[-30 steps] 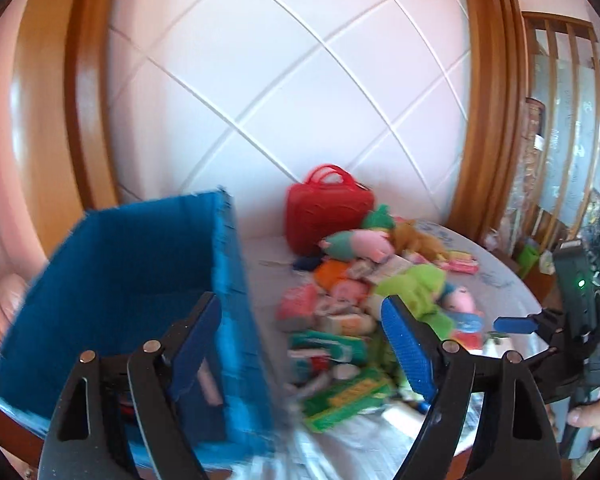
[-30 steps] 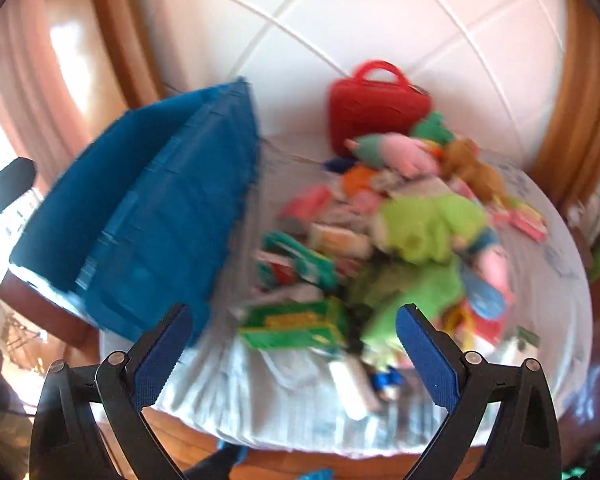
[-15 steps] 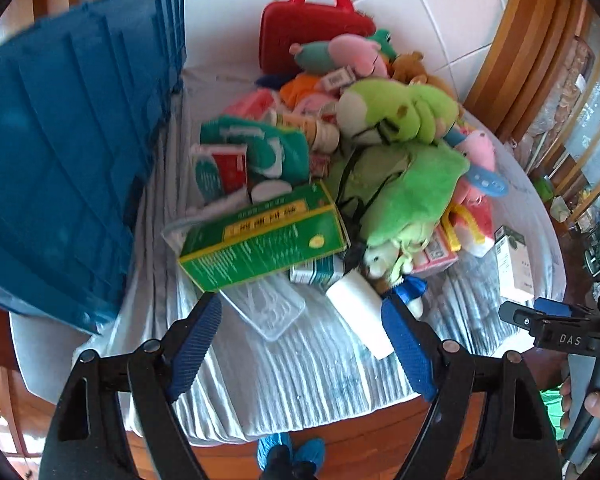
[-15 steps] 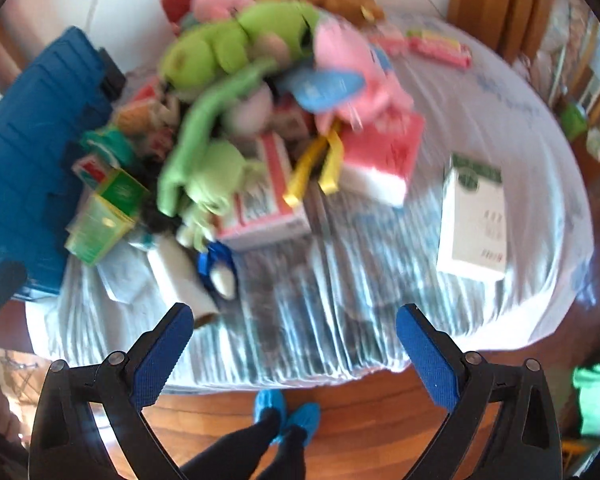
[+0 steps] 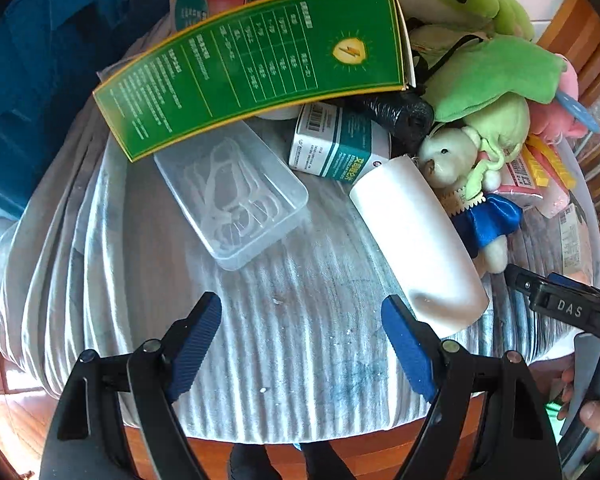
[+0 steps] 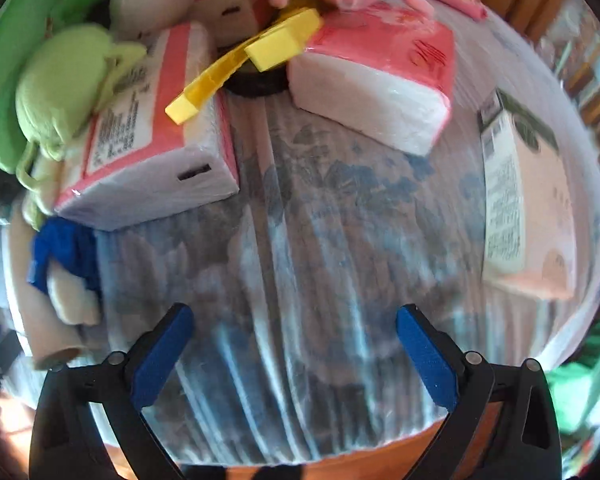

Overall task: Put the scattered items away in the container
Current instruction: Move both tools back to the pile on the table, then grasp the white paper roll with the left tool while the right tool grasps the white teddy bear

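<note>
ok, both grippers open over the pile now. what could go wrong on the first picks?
1. The green box rests partly on the clear plastic tray; pulling the tray out could tip the box.
2. The white tube lies at the cloth's edge close to the left gripper; a nudge may roll it off.
3. The yellow clip bridges two tissue packs; the right gripper lifting the left tissue pack may flick it away.

A table under a striped grey cloth [image 5: 300, 312] carried a clear plastic box [image 5: 232, 192], a white tube [image 5: 415, 240], a small bear [image 5: 459, 168], two pink tissue packs [image 6: 148, 140] and a pale carton [image 6: 527, 200].
</note>
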